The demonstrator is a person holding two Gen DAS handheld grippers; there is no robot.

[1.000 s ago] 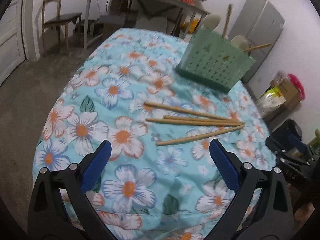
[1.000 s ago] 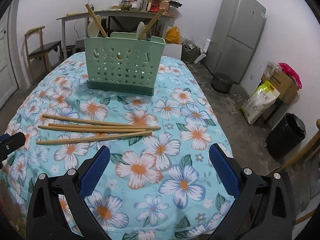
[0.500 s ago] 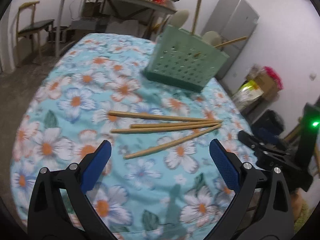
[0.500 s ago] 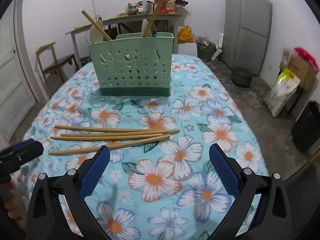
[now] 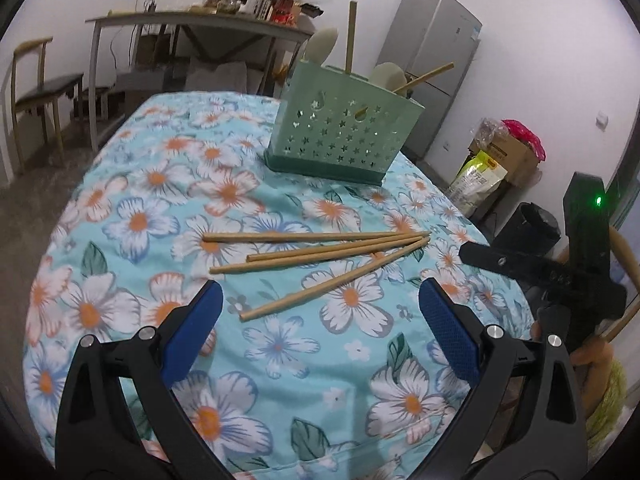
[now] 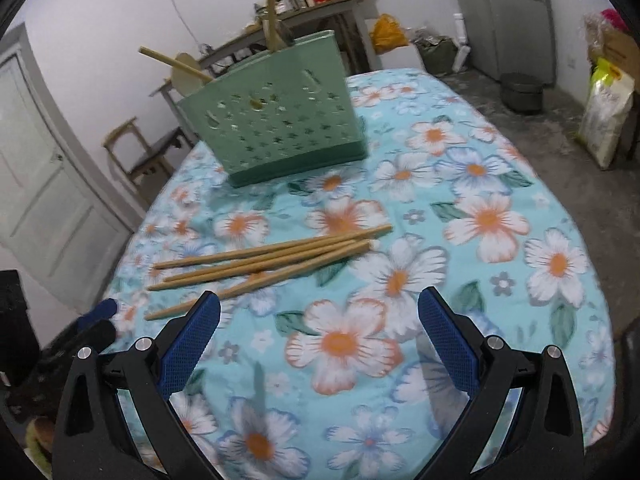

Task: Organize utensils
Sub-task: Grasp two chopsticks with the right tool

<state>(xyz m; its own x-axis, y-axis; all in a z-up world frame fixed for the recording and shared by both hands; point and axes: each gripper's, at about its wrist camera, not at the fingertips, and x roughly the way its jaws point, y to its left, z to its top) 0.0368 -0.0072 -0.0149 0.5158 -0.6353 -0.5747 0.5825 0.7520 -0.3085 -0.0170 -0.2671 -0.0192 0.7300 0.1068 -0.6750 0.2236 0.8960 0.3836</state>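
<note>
Floral cloth [image 5: 280, 344] in turquoise with white-and-orange blossoms covers the table that both cameras look across, in a bare room with a grey floor.

Nearest the left lens, the left gripper [image 5: 318, 318] hangs with its blue-padded jaws spread wide, holding nothing and touching nothing; the cloth shows clear between them. The right gripper [image 6: 319, 322] is likewise gaping and empty above the cloth, and it also appears at the right edge of the left view as a black body with a green light.

Just beyond the left gripper's pads lie four wooden chopsticks [image 5: 320, 246], loose on the cloth, fanned apart at one end and converging at the other, where their tips nearly meet. In the right view the same chopsticks [image 6: 264, 258] run just ahead of that gripper's left pad, the nearest stick close to its tip.

Farther back stands the green utensil holder [image 5: 340, 140], upright, its wall pierced with star-shaped holes, with wooden handles and pale spoon heads sticking out of the top. The right view shows it [image 6: 276, 120] well behind the chopsticks.

Compared with a second ago, both cameras have swung and come nearer the chopsticks, which lie in the same arrangement; both sets of jaws remain as wide as before.

Behind are a cluttered side table [image 5: 200, 24], a wooden chair [image 5: 36, 88] and a grey refrigerator [image 5: 436, 60].
</note>
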